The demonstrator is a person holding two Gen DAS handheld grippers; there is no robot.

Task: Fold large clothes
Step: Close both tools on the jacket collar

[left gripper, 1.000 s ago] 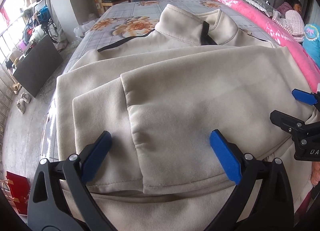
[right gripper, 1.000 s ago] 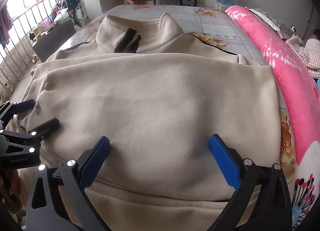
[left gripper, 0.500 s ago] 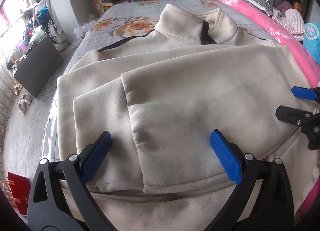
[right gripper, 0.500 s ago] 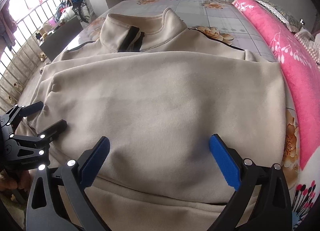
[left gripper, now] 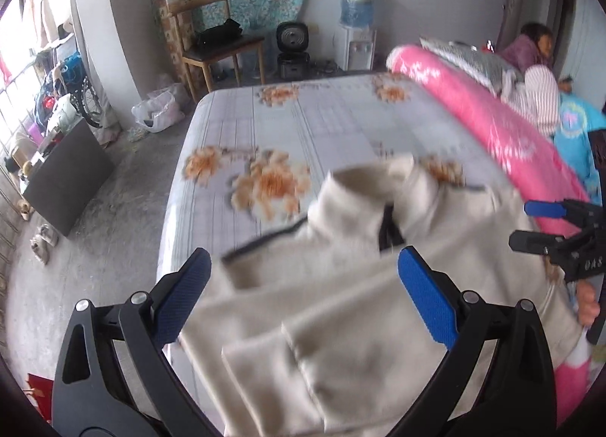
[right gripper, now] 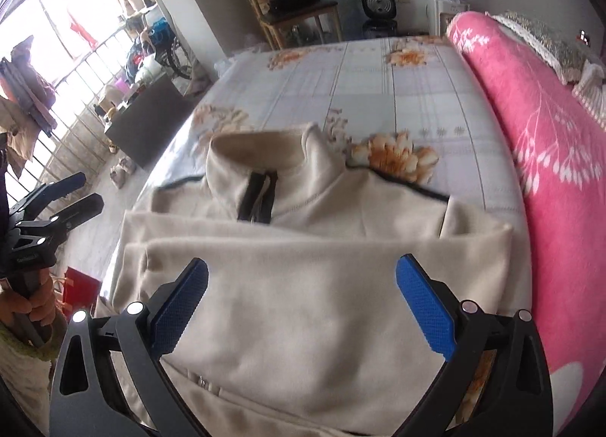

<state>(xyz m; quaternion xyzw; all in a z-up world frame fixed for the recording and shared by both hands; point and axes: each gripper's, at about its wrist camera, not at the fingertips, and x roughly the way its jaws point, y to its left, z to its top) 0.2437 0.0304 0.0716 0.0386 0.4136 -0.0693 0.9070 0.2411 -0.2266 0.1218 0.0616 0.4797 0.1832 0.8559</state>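
A cream fleece jacket with a black zip lies folded on the flowered bed sheet, collar towards the far end. In the left wrist view the jacket looks blurred, its folded sleeve nearest the camera. My left gripper hangs open above the jacket's left side, nothing between its blue pads. It also shows at the left edge of the right wrist view as the left gripper, held by a hand. My right gripper is open over the folded front panel. The right gripper appears open at the right edge of the left wrist view.
A rolled pink blanket runs along the bed's right side. A person sits at the far right. Beyond the bed stand a wooden chair, a fan heater and a water dispenser. A dark board leans at the left on the floor.
Both grippers have lifted and pulled back from the jacket, so both views now tilt up towards the room. The jacket lies as it was. Both stay open.
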